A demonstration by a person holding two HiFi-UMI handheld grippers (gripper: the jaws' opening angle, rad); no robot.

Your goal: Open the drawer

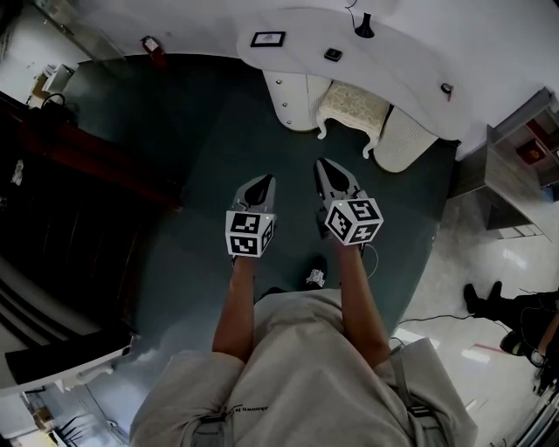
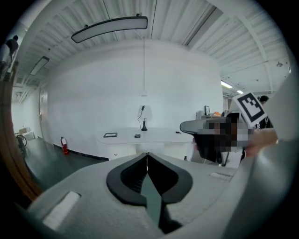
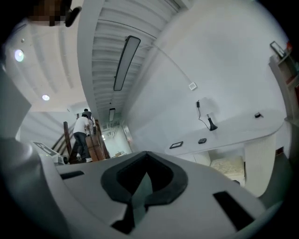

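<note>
The left gripper (image 1: 266,180) and the right gripper (image 1: 322,163) are held out side by side over a dark floor (image 1: 201,148), near each other but apart, and both are aimed at a white curved desk (image 1: 393,61). In the left gripper view that gripper's jaws are seen pressed together along their front edge, with nothing caught between them. In the right gripper view the jaws are likewise found closed on each other and empty.

The drawer unit (image 1: 295,100), a white pedestal with small round knobs under the desk's left end, is placed well ahead of both grippers, roughly in line with the gap between them. Its fronts appear flush, none is pulled out, and it is touched by neither gripper.

A cushioned stool (image 1: 354,106) is tucked under the desk just right of the unit, ahead of the right gripper. On the desktop beyond the unit, a dark frame (image 1: 267,38), a small dark object (image 1: 333,54) and a black stand (image 1: 364,26) with a cord are laid out.

A red fire extinguisher (image 1: 154,48) is set by the wall far ahead and to the left of the left gripper, and dark wooden stairs (image 1: 79,175) are seen on that gripper's left. A grey shelf (image 1: 515,166) is found off to the right of the right gripper
</note>
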